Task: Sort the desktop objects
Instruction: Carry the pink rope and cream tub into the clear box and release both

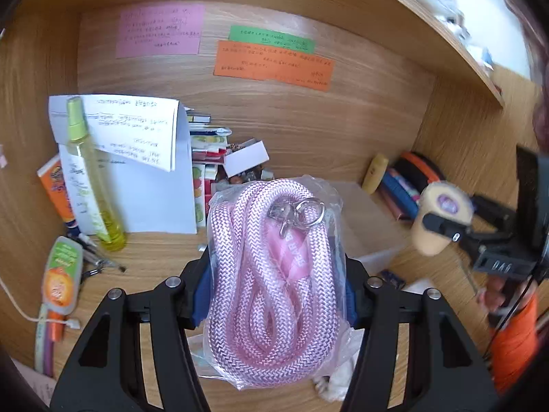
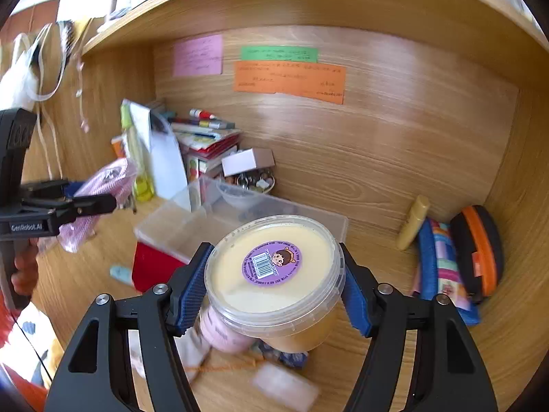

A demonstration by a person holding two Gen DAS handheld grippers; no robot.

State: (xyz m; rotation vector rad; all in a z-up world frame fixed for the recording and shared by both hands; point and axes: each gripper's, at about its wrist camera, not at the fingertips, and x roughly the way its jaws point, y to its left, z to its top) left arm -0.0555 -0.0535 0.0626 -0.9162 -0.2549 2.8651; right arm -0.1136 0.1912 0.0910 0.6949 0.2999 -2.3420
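The left hand-held gripper (image 1: 274,267) grips a bagged pink rope (image 1: 271,274); the right hand-held gripper (image 2: 271,295) clamps a yellow tub (image 2: 274,274). Neither is placed, and clutter remains on the table (image 2: 394,360).

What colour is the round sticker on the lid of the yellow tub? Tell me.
Purple, with a barcode and cartoon face: the round sticker shows best in the right wrist view.

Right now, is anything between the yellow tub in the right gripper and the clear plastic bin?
Nothing visible: the yellow tub, clamped in the right gripper, hangs just in front of the clear bin, whose open top looks unobstructed. The bin's inside is partly hidden.
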